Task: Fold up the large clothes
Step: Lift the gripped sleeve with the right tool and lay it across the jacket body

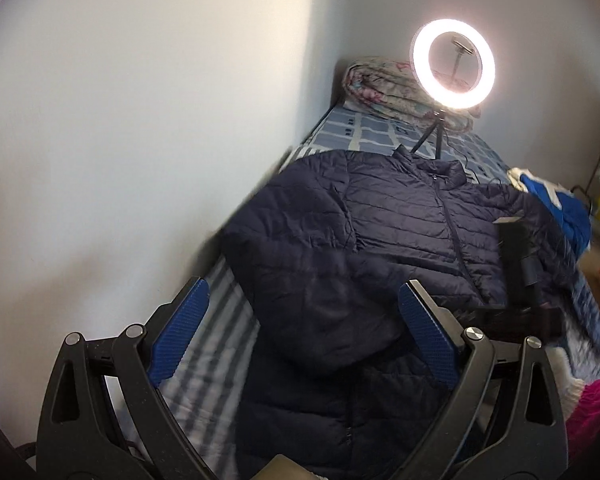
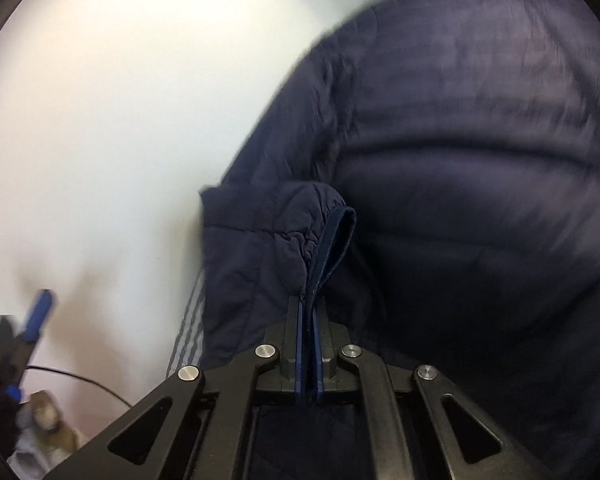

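Elastic sleeve cuff (image 2: 332, 236) of a navy quilted puffer jacket (image 1: 400, 216): nearest item in the right wrist view, pinched at its bound edge between the blue pads of the right tool (image 2: 309, 304), whose jaws are together on the fabric.

Jacket body: lies front-up and zipped on the bed (image 1: 204, 344), collar toward the far end, one sleeve brought across the chest. It fills most of the bed's width, with its wall-side edge close against the white wall (image 1: 120, 140).

Left tool (image 1: 300, 300): jaws wide apart, nothing between the pads, hanging above the jacket's lower part, near the wall-side edge. The frame is blurred around it.

Surroundings: striped sheet beneath; a lit ring light (image 1: 453, 65) on a small tripod standing on the bed just beyond the collar, its cable trailing nearby; a folded floral quilt (image 1: 380, 88) at the far end; a blue garment (image 1: 556, 208) heaped at the open side of the bed.

Risks, as judged:
- The grip holds only the thin cuff binding. A quick pull could slide the slick shell out, dropping the sleeve askew.
- Puffy filling tends to spring back, so any fold laid without pressing may reopen.
- Sweeping the sleeve or hem toward the collar could snag the tripod or cable and tip the light.
- Left tool, closing on the padded body, may gather only the top layer.
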`<act>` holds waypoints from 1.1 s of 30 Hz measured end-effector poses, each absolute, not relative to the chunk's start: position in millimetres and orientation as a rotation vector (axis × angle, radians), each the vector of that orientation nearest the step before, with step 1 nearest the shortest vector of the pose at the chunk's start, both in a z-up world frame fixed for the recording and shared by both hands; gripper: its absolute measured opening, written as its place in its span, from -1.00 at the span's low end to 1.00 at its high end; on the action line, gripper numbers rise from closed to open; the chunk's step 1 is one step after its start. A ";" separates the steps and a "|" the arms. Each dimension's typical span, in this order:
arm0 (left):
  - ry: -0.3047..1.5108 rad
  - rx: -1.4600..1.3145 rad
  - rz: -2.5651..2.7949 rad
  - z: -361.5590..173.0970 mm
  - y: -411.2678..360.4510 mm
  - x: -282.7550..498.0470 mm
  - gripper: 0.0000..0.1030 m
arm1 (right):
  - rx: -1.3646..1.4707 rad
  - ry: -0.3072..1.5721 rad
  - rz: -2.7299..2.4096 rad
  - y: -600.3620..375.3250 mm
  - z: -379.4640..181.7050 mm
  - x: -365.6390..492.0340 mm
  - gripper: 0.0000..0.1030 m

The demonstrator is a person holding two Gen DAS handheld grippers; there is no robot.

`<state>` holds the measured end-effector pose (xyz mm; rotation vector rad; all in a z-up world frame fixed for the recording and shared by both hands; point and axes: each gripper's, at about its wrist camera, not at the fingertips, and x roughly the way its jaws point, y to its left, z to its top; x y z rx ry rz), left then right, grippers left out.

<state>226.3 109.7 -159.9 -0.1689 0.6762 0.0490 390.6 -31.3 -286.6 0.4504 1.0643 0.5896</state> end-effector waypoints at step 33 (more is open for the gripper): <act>0.604 -0.009 0.007 -153.8 35.2 246.2 0.90 | 0.321 0.826 -0.074 -299.7 -225.4 483.7 -0.97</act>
